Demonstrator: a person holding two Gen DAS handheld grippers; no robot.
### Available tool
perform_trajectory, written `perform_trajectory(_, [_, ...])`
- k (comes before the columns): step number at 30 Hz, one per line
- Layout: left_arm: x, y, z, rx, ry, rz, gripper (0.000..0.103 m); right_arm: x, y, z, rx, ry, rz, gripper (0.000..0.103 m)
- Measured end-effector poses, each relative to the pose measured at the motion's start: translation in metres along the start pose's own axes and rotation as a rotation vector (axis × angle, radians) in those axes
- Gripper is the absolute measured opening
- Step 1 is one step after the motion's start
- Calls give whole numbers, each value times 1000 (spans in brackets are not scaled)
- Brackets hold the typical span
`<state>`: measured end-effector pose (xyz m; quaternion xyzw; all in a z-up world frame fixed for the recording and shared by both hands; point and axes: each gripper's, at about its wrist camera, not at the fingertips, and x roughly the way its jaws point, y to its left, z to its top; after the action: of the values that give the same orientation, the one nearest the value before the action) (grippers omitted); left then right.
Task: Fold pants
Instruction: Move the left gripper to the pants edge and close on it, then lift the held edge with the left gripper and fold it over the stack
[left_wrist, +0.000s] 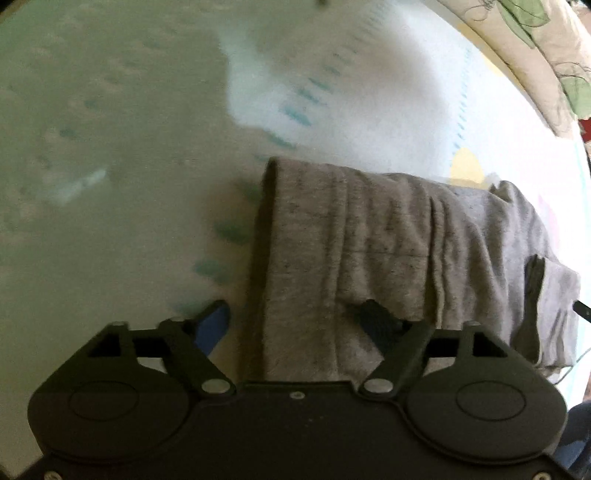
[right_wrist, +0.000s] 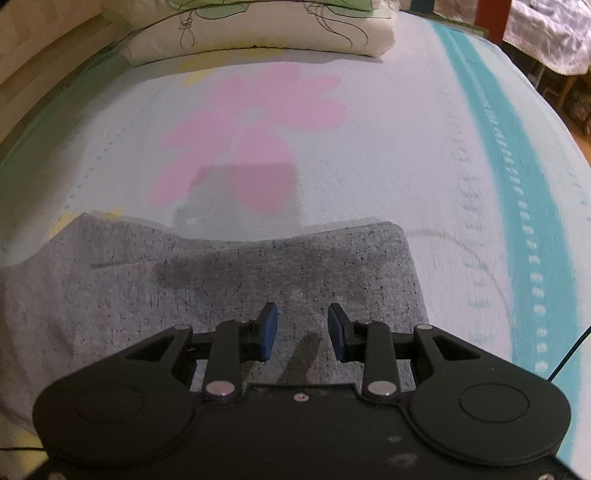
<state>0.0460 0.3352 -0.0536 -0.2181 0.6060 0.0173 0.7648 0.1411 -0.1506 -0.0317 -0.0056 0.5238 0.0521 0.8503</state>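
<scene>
Pale bedspread (left_wrist: 388, 92) with teal dashes fills the left wrist view, blurred on the left side. Grey pants (left_wrist: 369, 240) lie folded on it, folded edge running between my fingers. My left gripper (left_wrist: 291, 317) stands spread wide; one blue pad (left_wrist: 212, 325) sits over the bedspread beside the fold, the other finger over the cloth. Nothing is pinched.

Right wrist view: same bedspread, pink flower print (right_wrist: 255, 136), teal stripe (right_wrist: 517, 192), a pillow (right_wrist: 258, 33) at the far end. My right gripper (right_wrist: 303, 332) hangs over the pants near their right corner, jaws partly spread, pads gripping nothing.
</scene>
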Motion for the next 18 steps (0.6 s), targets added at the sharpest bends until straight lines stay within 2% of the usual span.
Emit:
perform_trajectory(3, [10, -11, 1, 56, 16, -9, 101, 1, 0, 2, -16, -1, 10, 33])
perform_trajectory(6, [19, -31, 2, 127, -3, 39, 100, 1, 2, 2, -32, -3, 14, 33])
perform_trajectory(8, [19, -44, 2, 164, -36, 47, 88, 1, 2, 1, -34, -8, 19, 33])
perform_trajectory(10, [16, -54, 3, 189, -55, 58, 62, 2, 2, 2, -27, -10, 23, 33])
perform_trajectory(11, [15, -56, 4, 185, -52, 53, 57, 2, 2, 2, -23, -11, 24, 33])
perform_trajectory(13, [16, -52, 9, 166, -57, 36, 39, 2, -1, 3, -11, -15, 31, 33])
perform_trajectory(18, [-8, -76, 13, 199, -90, 37, 31, -1, -5, 4, 7, -26, 47, 33])
